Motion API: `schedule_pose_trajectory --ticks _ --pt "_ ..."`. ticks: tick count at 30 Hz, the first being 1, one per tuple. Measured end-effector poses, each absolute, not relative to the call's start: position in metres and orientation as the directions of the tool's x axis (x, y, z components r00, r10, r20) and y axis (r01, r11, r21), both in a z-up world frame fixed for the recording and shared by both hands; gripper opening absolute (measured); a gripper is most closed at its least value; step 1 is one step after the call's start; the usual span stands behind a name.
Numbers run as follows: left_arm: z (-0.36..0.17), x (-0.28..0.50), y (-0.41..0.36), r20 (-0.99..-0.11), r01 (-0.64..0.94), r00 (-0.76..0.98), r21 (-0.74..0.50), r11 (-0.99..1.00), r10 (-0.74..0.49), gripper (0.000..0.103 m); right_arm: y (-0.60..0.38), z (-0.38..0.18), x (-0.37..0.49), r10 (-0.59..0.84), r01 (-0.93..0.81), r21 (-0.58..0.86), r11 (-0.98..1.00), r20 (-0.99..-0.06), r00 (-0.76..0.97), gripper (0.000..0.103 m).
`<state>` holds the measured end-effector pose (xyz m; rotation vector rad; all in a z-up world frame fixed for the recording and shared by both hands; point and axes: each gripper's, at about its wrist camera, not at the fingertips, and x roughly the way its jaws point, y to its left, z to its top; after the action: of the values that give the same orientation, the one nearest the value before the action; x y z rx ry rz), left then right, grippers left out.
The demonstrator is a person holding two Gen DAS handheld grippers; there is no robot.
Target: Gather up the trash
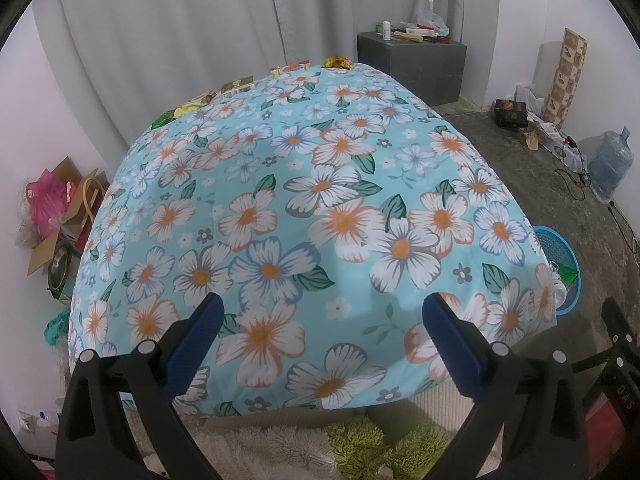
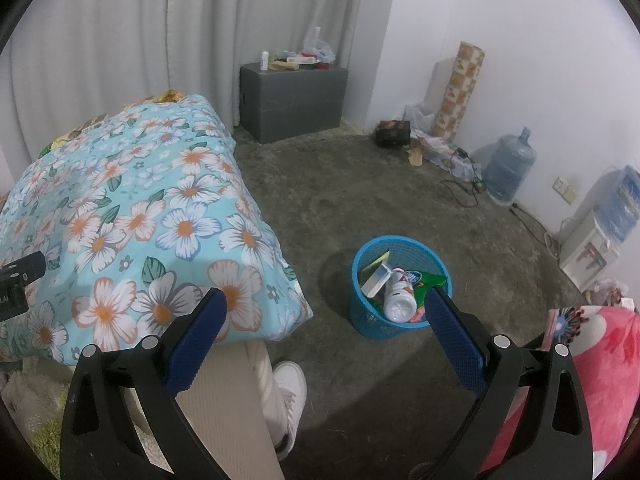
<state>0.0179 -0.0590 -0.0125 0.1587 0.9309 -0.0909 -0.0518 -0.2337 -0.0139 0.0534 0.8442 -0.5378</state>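
A blue mesh trash basket [image 2: 364, 320] stands on the floor to the right of the bed, holding a white bottle [image 2: 400, 300], a green packet [image 2: 426, 282] and other wrappers. Its rim [image 1: 560, 248] peeks past the bed's edge in the left wrist view. Several wrappers [image 1: 192, 106] and small boxes [image 1: 238, 85] lie along the far edge of the flowered bedcover [image 1: 320, 200]. My left gripper [image 1: 322, 308] hangs open above the near part of the bedcover, empty. Open and empty too, my right gripper [image 2: 326, 300] hovers over the floor between bed and basket.
A grey cabinet [image 2: 294, 100] with clutter stands by the curtain. A water jug [image 2: 510, 168], cables, a dispenser [image 2: 592, 248] and a patterned roll [image 2: 460, 88] line the right wall. Boxes and bags [image 1: 60, 216] pile up left of the bed. A person's leg and white shoe [image 2: 288, 380] are below.
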Motion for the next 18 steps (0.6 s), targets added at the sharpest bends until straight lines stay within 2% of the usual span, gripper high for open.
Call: schedule_pose_trajectory --ticks 18 --pt "-0.0124 0.0192 -0.0599 -0.806 0.144 0.592 0.099 0.985 -0.006 0.097 -0.2333 -0.0141 -0.0521 -0.431 0.473 -0.163 0.866 -0.723 0.540 0.095"
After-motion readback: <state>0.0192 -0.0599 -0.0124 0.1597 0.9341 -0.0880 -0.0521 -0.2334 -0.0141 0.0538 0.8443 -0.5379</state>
